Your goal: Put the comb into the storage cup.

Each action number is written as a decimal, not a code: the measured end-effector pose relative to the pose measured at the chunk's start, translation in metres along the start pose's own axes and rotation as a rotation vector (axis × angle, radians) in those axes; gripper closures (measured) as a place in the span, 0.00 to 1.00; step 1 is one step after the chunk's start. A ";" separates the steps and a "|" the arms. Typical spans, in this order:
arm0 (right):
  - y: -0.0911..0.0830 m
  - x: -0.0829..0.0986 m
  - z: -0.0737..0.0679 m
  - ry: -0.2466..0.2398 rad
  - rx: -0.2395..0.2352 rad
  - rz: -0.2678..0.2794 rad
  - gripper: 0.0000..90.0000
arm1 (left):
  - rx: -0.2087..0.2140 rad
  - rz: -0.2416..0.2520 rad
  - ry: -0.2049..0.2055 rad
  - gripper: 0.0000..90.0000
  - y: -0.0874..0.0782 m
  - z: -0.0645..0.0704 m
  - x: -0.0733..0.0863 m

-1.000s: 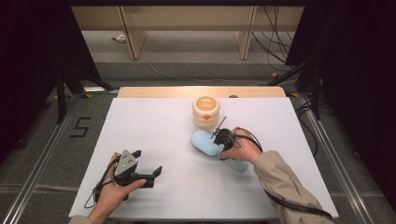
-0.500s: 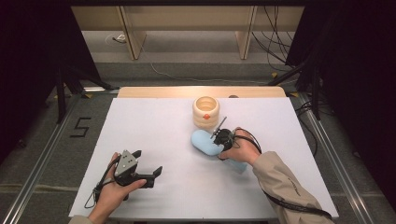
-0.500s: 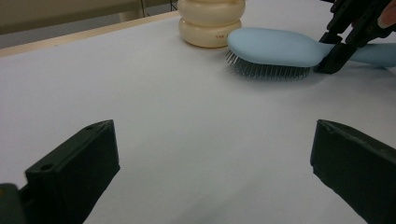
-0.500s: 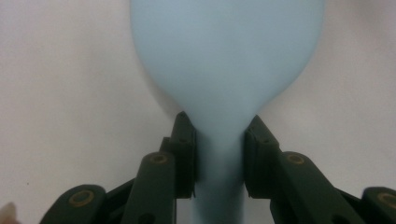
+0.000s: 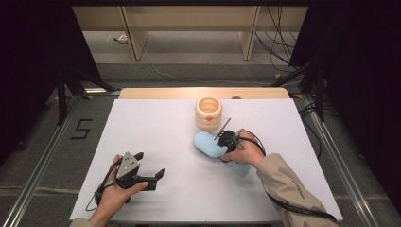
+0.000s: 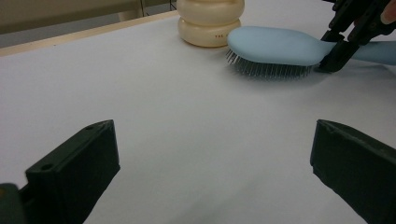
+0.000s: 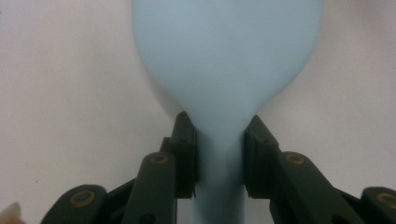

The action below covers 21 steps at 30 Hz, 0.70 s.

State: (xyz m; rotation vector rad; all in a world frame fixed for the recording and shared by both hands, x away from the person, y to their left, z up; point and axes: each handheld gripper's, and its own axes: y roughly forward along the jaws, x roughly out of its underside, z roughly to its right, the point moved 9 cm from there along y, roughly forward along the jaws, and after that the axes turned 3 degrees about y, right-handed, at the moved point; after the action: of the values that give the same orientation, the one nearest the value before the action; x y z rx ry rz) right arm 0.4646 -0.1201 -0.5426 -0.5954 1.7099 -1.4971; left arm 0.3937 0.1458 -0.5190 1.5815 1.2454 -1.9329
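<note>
Starting at the lower left of the high view, we are resting the left gripper [image 5: 150,176] on the white table [image 5: 156,127], its jaws spread wide with nothing between them; in the left gripper view the two black jaws are standing far apart over bare tabletop. Moving right to the centre of the high view, the pale blue hairbrush [image 5: 208,143] is lying just below the cream ribbed jar [image 5: 208,113], near it but apparently not touching. The left gripper view is showing the brush bristles-down on the table, head toward the jar. Further right, we are holding the right gripper [image 5: 225,140] clamped on the brush: in the right gripper view both jaws are pressing the narrow neck [image 7: 219,154] where the head tapers into the handle. We are judging the brush to be light, rigid plastic with a smooth, somewhat slippery back, so the waisted neck looks like the sound place to grip; the wide head would likely slide out, and the bristles would flex underneath.
</note>
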 end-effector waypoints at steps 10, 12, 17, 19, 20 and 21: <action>-0.008 -0.002 -0.004 0.026 -0.018 0.019 0.78 | 0.001 0.000 0.000 0.01 0.000 0.000 0.000; -0.009 -0.002 -0.004 0.015 -0.015 0.025 0.78 | 0.001 0.000 0.000 0.01 0.000 0.000 0.000; -0.013 -0.005 -0.005 0.022 -0.020 0.047 0.78 | 0.000 0.001 0.000 0.01 0.000 0.000 0.000; -0.015 -0.005 -0.006 0.027 -0.029 0.053 0.78 | 0.000 0.001 0.000 0.01 0.000 0.000 0.000; -0.016 -0.005 -0.007 0.033 -0.035 0.055 0.78 | 0.000 0.001 0.000 0.01 0.000 0.000 0.000; -0.017 -0.006 -0.007 0.033 -0.040 0.064 0.78 | 0.000 0.000 0.000 0.01 0.000 0.000 0.000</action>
State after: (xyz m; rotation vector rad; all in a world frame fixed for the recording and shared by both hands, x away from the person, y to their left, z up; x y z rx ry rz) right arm 0.4603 -0.1149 -0.5242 -0.5343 1.7708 -1.4385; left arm 0.3936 0.1458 -0.5189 1.5814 1.2446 -1.9329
